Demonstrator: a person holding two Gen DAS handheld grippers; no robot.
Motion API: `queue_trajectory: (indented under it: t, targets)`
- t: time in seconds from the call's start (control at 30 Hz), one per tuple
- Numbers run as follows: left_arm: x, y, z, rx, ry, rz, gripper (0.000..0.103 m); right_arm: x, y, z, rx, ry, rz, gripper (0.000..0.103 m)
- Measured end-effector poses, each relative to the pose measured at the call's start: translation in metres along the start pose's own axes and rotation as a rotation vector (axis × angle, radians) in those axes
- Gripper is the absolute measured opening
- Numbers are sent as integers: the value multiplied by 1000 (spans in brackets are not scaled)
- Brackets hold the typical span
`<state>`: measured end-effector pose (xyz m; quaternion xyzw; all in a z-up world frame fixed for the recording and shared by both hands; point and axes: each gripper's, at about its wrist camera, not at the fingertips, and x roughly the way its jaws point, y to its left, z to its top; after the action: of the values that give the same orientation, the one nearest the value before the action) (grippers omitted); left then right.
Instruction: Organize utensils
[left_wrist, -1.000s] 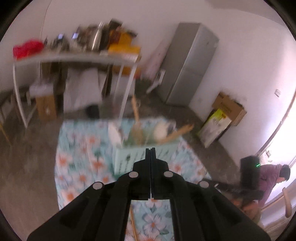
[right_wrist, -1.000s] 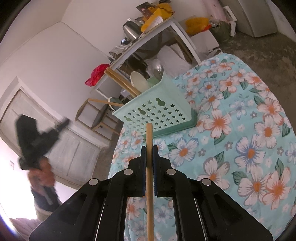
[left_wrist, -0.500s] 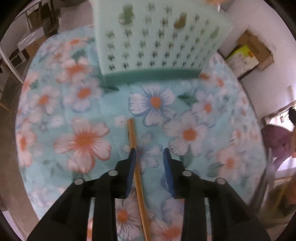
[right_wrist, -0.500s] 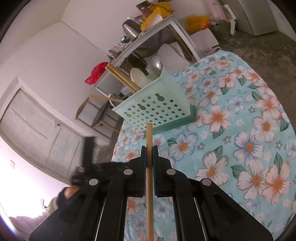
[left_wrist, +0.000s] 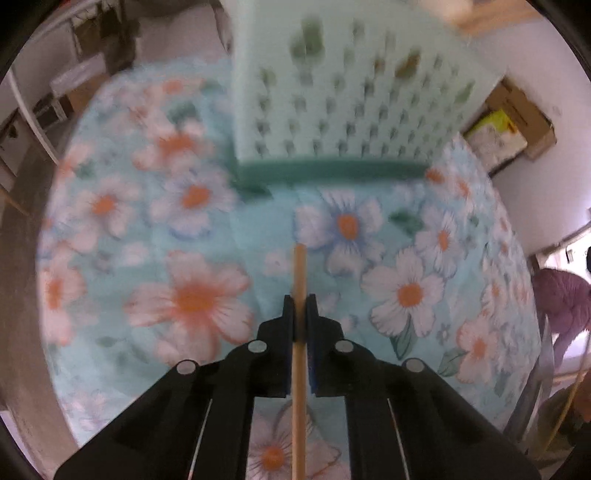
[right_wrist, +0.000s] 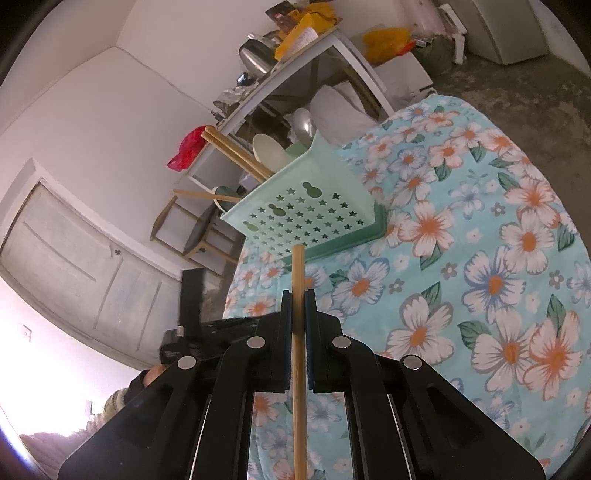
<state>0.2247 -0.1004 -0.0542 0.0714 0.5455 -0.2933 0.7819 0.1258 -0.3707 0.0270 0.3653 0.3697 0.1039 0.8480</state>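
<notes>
My left gripper (left_wrist: 300, 299) points steeply down at the flowered tablecloth (left_wrist: 192, 295). Its jaws are closing, and the pads press on a wooden chopstick (left_wrist: 299, 269) that runs between them and pokes out ahead. Just beyond its tip stands the mint-green perforated basket (left_wrist: 351, 110). My right gripper (right_wrist: 298, 295) is shut on a second wooden chopstick (right_wrist: 297, 266), held above the table and aimed at the same basket (right_wrist: 306, 210). Inside it lean wooden chopsticks (right_wrist: 236, 155), a white spoon (right_wrist: 269, 151) and a metal spoon (right_wrist: 304, 125).
Behind the table stands a white shelf (right_wrist: 332, 48) with pots and yellow bags, a red cloth (right_wrist: 188, 147) at its end. A wooden chair (right_wrist: 195, 232) is by the door. Cardboard boxes (left_wrist: 509, 125) sit against the wall. A person in purple (left_wrist: 561, 299) is at the right.
My left gripper dropped from high above the table down to the cloth, opened around the lying chopstick, then closed on it. The right gripper kept still with its chopstick.
</notes>
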Motion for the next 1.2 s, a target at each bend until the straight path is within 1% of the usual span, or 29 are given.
queue_trajectory:
  t: [0.07,0.13,0.2,0.27,0.37,0.47,0.53,0.57,0.6,0.67,0.7,0.73,0.77,0.83,0.93,1.03,1.1,1.2]
  targets:
    - [-33,5,3,-29,-85,-33,6,0,-1,0,-2,2,-5,5]
    - [-72,9,9,-61,-188,-65,6,1,-1,1,-2,3,-9,5]
    - [-118,13,14,-86,-314,-103,6,1,-2,1,-1,3,-12,5]
    - [-173,12,19,-97,-474,-141,6,2,-2,2,0,1,-12,5]
    - [-231,3,28,-95,-670,-194,6,5,-3,2,8,2,-14,5]
    - [-270,-4,37,-83,-844,-220,5,8,-4,2,11,4,-15,5]
    - [-283,-11,49,-88,-943,-215,6,10,-3,3,12,7,-16,5]
    - [-285,-11,53,-101,-979,-227,6,11,-2,3,11,7,-15,5]
    - [-284,-12,62,-134,-1031,-246,6,11,-2,3,10,6,-17,5]
    - [-280,-10,74,-175,-1081,-239,6,12,-3,3,13,6,-17,5]
    - [-272,-11,82,-199,-1126,-241,6,12,-3,3,15,7,-18,5]
    - [-268,-11,86,-210,-1147,-228,6,13,-5,3,18,7,-23,5]
    - [-260,-13,93,-227,-1179,-199,6,13,-6,3,22,9,-26,5]
    - [-247,-16,104,-253,-1208,-176,6,14,-10,4,27,12,-36,5]
    - [-227,-22,119,-274,-1231,-173,6,15,-17,5,38,14,-53,5]
    - [-211,-31,127,-267,-1249,-139,6,14,-21,7,47,9,-60,5]
    - [-200,-38,132,-266,-1245,-114,6,14,-23,7,50,6,-60,5]
    - [-178,-44,144,-259,-1215,-102,6,14,-25,6,54,6,-58,5]
